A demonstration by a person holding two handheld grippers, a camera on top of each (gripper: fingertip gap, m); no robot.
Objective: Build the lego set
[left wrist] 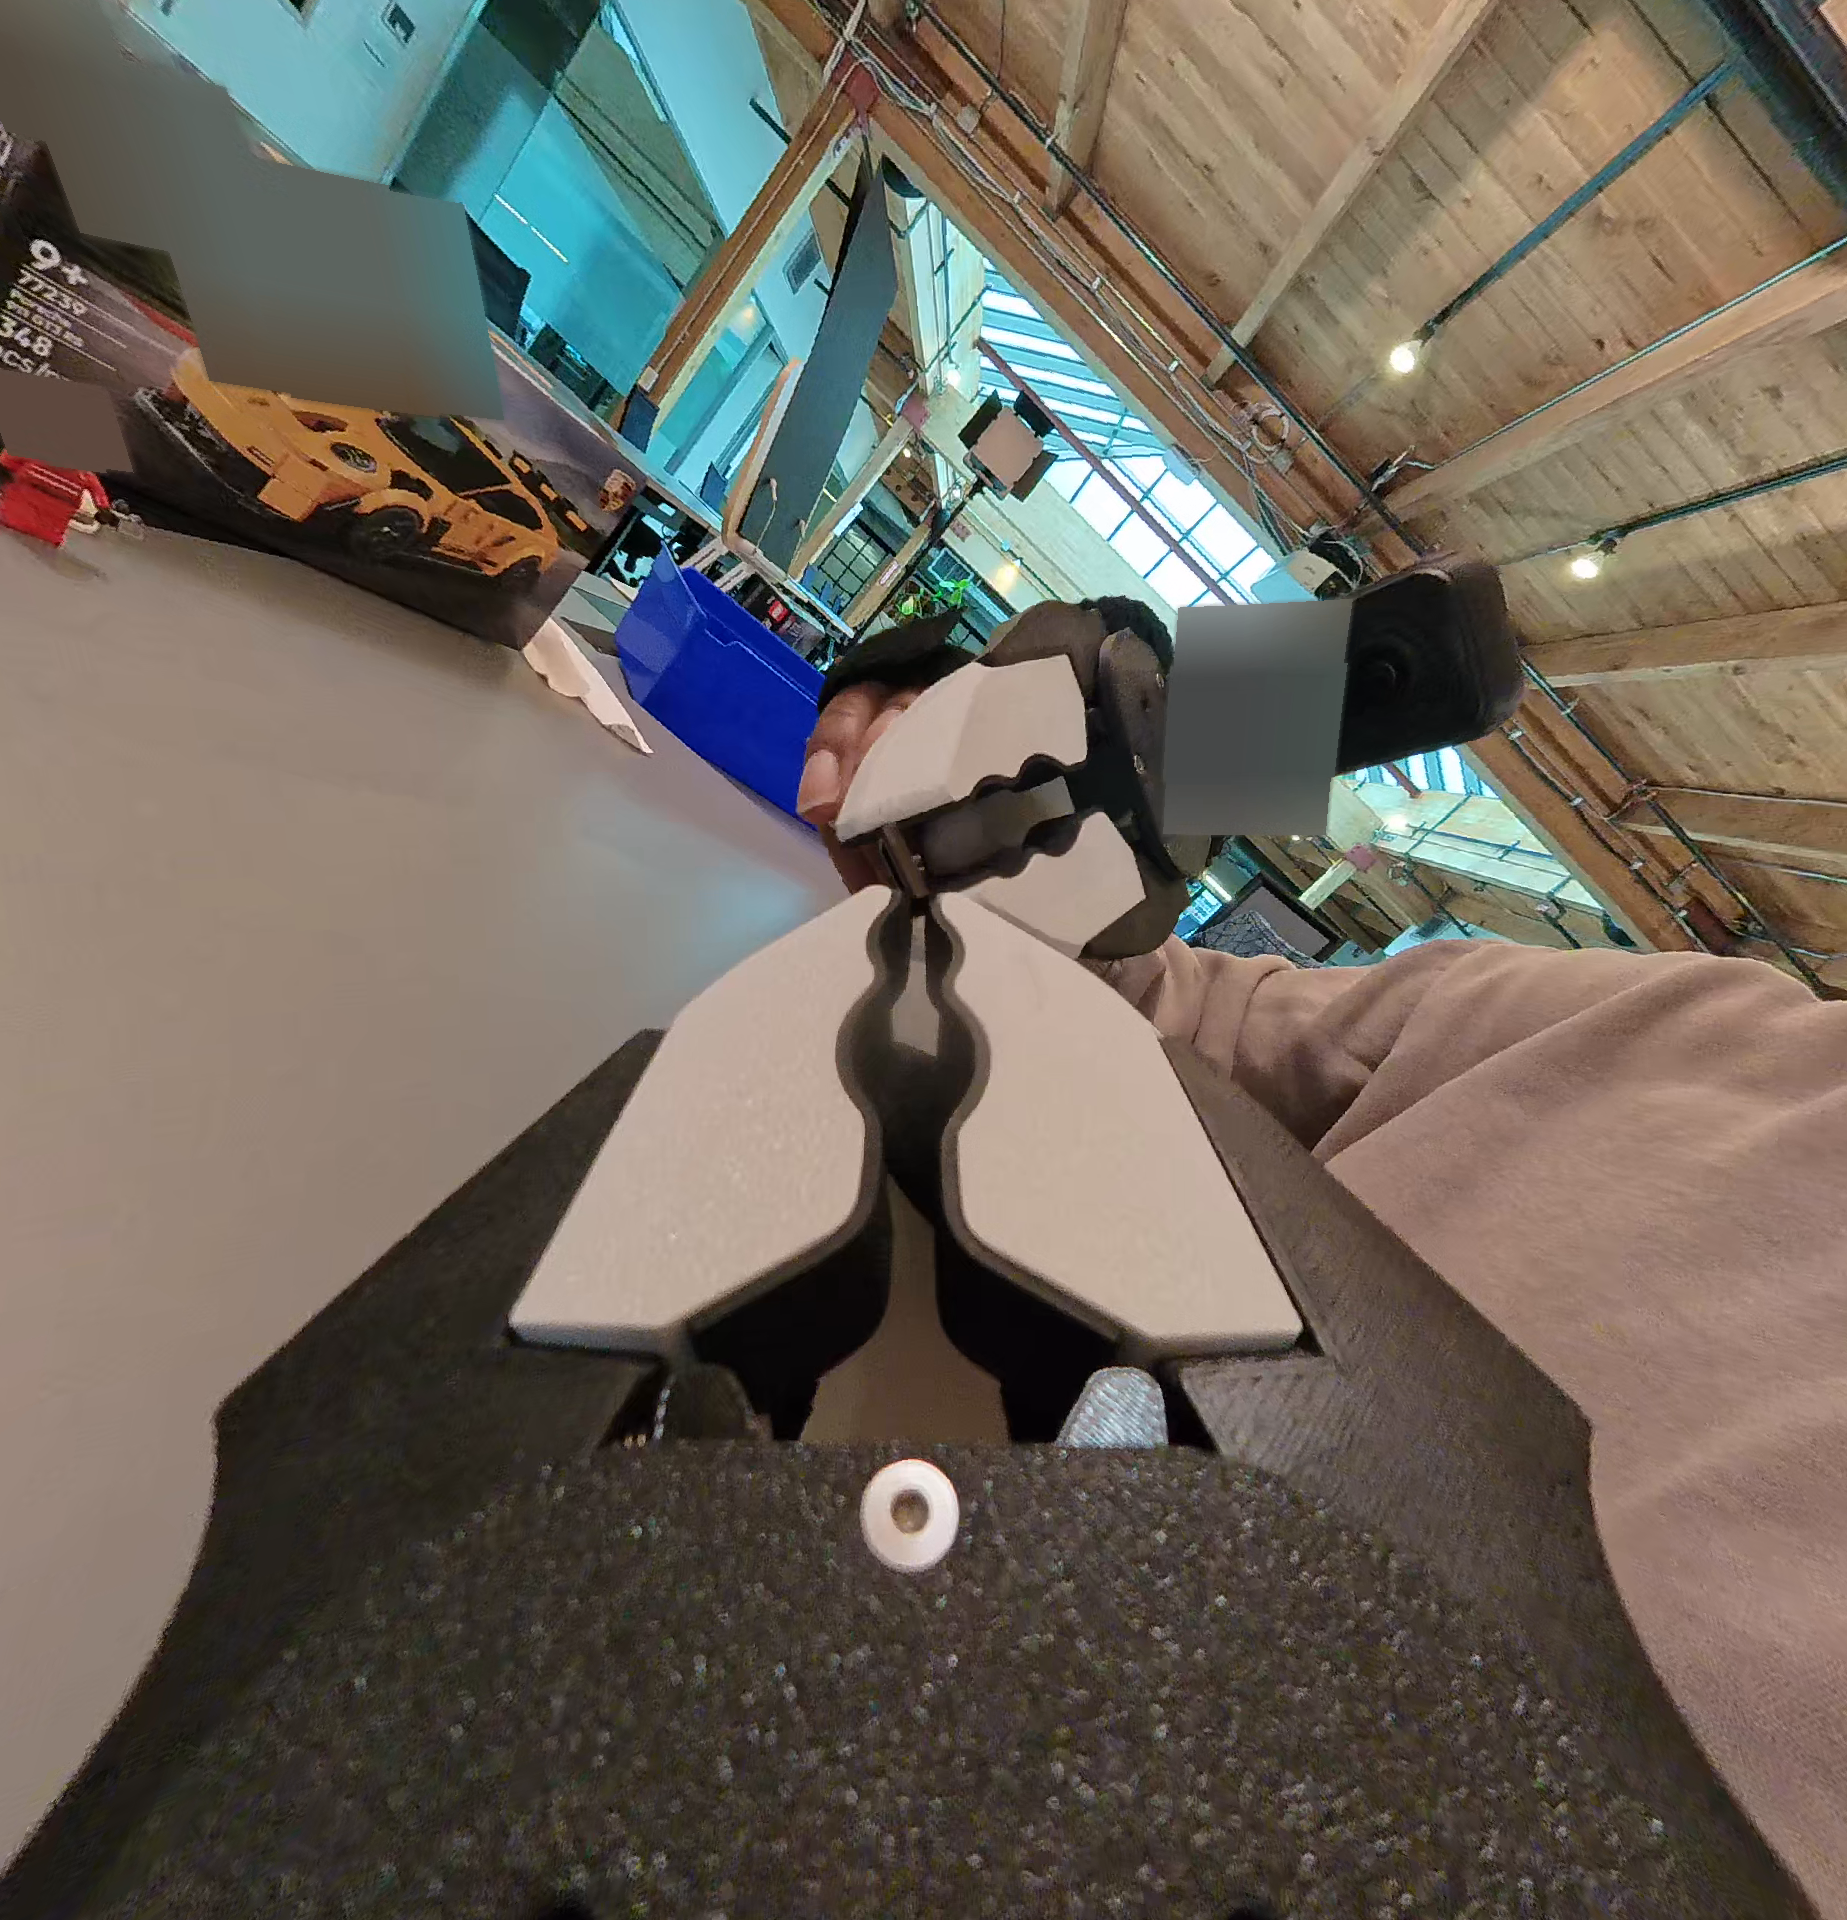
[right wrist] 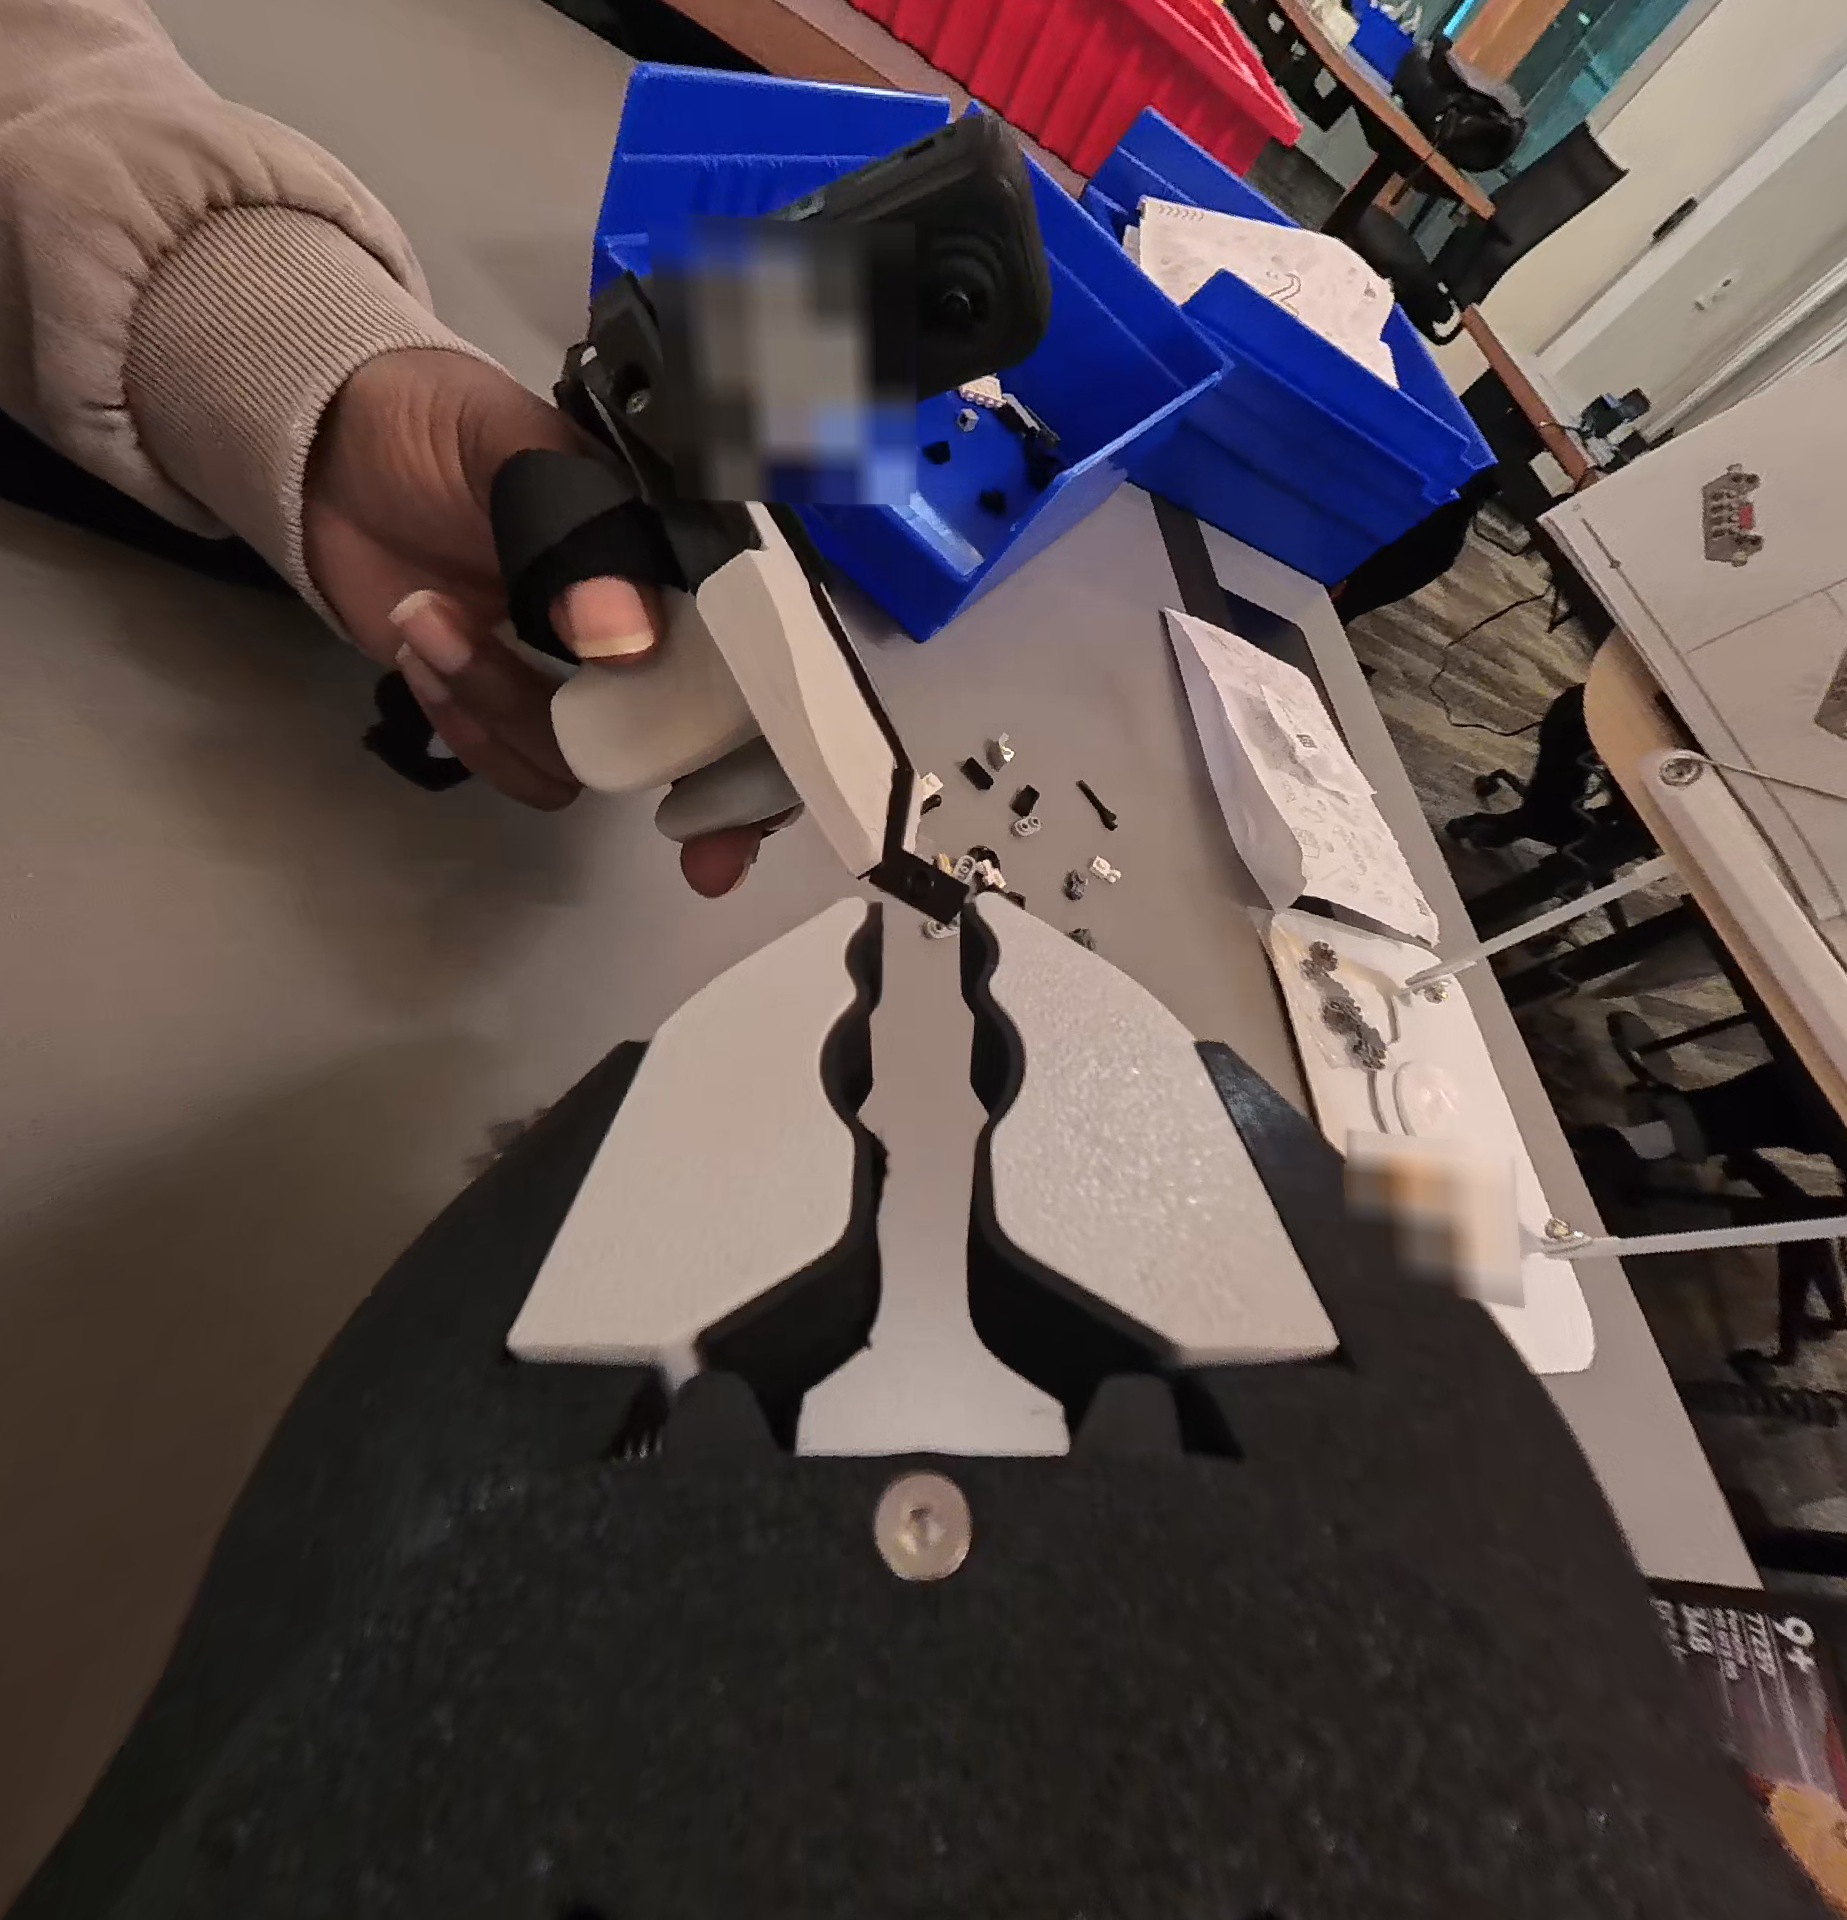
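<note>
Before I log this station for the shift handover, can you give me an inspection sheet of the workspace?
Surface: grey table, lit, partly covered.
Job's things: small black lego piece held in the air between both grippers; loose lego pieces scattered on the table beneath.
Clutter: blue bins, torn paper bags, lego box.
Grippers: left gripper shut on the piece; right gripper narrowly parted at its lower edge.
Cables: nothing seen on the table.
Surroundings: instruction booklet on a stand, wooden ceiling.

Glossy blue plastic bin (right wrist: 1054, 343) on matt grey table (right wrist: 223, 935) (smooth).
</note>
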